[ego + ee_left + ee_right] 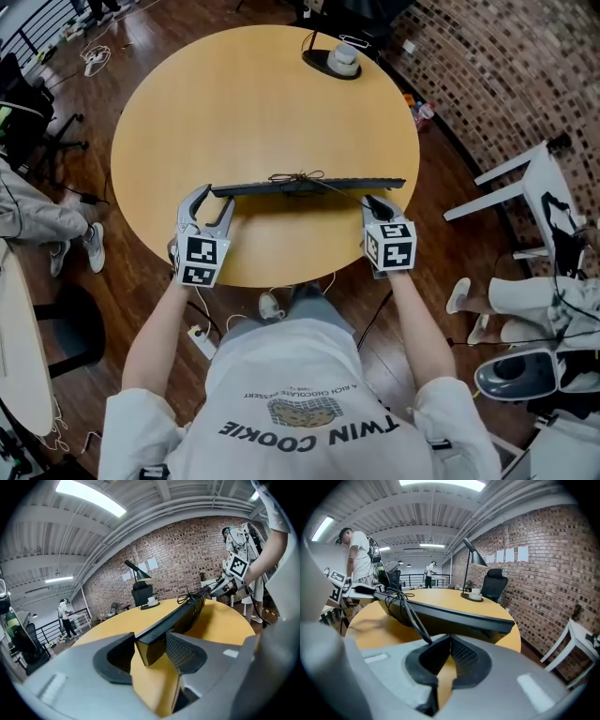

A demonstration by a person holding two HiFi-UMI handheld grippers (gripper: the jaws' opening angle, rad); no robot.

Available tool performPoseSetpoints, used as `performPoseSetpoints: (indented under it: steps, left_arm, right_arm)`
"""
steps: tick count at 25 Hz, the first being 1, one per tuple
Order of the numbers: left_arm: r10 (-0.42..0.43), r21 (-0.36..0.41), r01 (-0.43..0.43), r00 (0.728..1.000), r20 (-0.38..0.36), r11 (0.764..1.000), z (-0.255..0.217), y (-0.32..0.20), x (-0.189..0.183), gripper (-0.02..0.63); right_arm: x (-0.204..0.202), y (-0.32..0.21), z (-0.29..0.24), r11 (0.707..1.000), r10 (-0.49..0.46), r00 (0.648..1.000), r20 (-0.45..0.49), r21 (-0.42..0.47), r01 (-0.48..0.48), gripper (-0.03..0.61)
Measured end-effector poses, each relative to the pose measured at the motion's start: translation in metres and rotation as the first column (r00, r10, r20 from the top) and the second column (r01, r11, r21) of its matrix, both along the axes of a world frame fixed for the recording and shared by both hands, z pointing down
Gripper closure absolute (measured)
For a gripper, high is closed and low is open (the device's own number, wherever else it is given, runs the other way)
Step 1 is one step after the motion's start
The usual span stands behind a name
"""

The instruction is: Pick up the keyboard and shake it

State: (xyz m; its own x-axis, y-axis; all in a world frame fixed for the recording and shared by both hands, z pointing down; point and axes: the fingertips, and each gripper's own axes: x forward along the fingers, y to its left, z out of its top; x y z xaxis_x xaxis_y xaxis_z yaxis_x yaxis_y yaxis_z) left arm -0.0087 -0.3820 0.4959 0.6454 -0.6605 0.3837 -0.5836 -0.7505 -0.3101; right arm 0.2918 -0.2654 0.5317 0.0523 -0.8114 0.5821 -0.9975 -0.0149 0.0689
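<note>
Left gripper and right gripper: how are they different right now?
The left gripper has its jaws apart, clamped on the end of the keyboard; the right gripper has its jaws shut together. The keyboard sits between the left gripper's jaws but passes just beyond the right gripper's tips, where its cable leads. Both are at the keyboard's ends above the round table, each with a marker cube.

**Shirt lettering on show**

The person's white T-shirt (309,394) is showing bold dark letters, upside down in the head view: "TWIN COOKIE" (309,433). A smaller line (298,390) toward the T-shirt's hem is coming through too fine to read.
</note>
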Motion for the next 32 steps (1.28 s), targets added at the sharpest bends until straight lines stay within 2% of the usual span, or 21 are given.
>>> performPoseSetpoints:
  steps: [11,16,19,20,23,27,32]
  left_arm:
    - [0.017,-0.018,-0.016,0.999,0.033,1.000,0.012,0.023,-0.010,0.407]
    - [0.017,-0.025,-0.015,0.999,0.051,1.000,0.022,0.031,-0.012,0.410]
    - [-0.005,-0.054,0.008,0.998,0.059,0.999,0.028,0.036,-0.016,0.414]
    - [-0.030,-0.063,0.033,0.998,0.051,0.997,0.029,0.036,-0.018,0.424]
    - [-0.122,-0.067,0.123,0.992,0.023,0.990,0.031,0.036,-0.027,0.607]
    - [-0.163,-0.096,0.169,0.985,0.061,0.981,0.040,0.047,-0.027,0.607]
    - [-0.165,-0.097,0.169,0.985,0.052,0.981,0.034,0.082,-0.016,0.607]
  right_arm:
    - [0.006,0.014,0.013,0.994,0.001,0.998,-0.063,-0.107,-0.007,0.575]
    - [0.004,0.021,0.025,0.992,0.011,0.999,-0.050,-0.125,-0.017,0.575]
    - [0.000,0.030,0.032,0.989,-0.007,0.999,-0.033,-0.148,0.002,0.575]
    - [-0.001,0.032,0.035,0.988,-0.017,0.999,-0.031,-0.155,0.012,0.575]
    - [-0.008,0.034,0.044,0.987,-0.048,0.999,-0.020,-0.153,0.045,0.575]
    - [-0.017,0.038,0.049,0.985,-0.081,0.997,0.010,-0.153,0.082,0.575]
    - [-0.029,0.067,0.044,0.986,-0.105,0.994,0.039,-0.129,0.109,0.575]
